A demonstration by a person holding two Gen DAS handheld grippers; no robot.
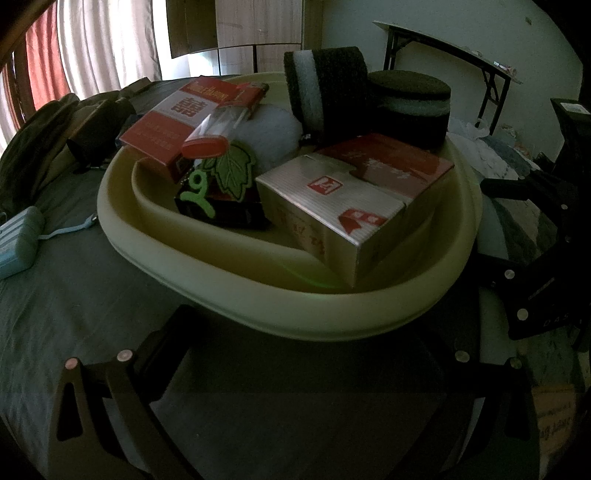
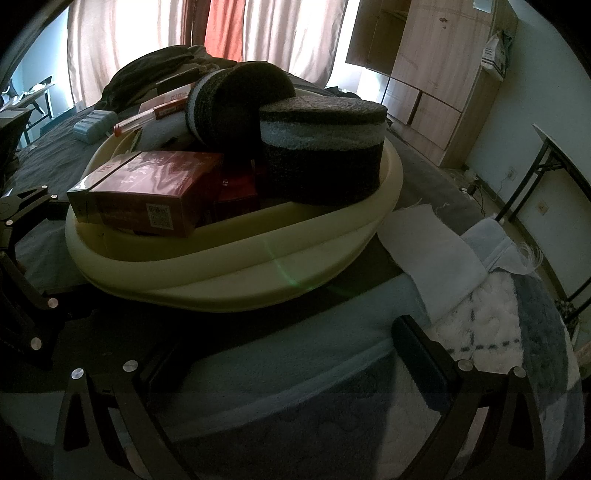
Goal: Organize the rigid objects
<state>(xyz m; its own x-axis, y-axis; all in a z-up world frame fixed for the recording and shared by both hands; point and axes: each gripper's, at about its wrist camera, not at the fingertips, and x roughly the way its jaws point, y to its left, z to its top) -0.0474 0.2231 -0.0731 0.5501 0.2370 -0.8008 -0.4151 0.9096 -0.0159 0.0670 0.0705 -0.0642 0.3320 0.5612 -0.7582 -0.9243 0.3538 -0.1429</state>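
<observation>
Left wrist view: low, near, facing cream basin (image 1: 288, 306) toward folding table wall. Right wrist view: low, near, opposite flank, facing curtains (image 2: 155, 33). Shared: basin, round sponges (image 1: 410, 107).

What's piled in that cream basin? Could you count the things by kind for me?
In the basin, as far as the views show:
Red-and-white or red-and-silver boxes: 2
Round dark foam pads with a white layer: 2
Clear tube with a red cap: 1
Green leaf patch: 1
White soft bundle: 1
Total: 7; anything buried underneath is hidden.
</observation>
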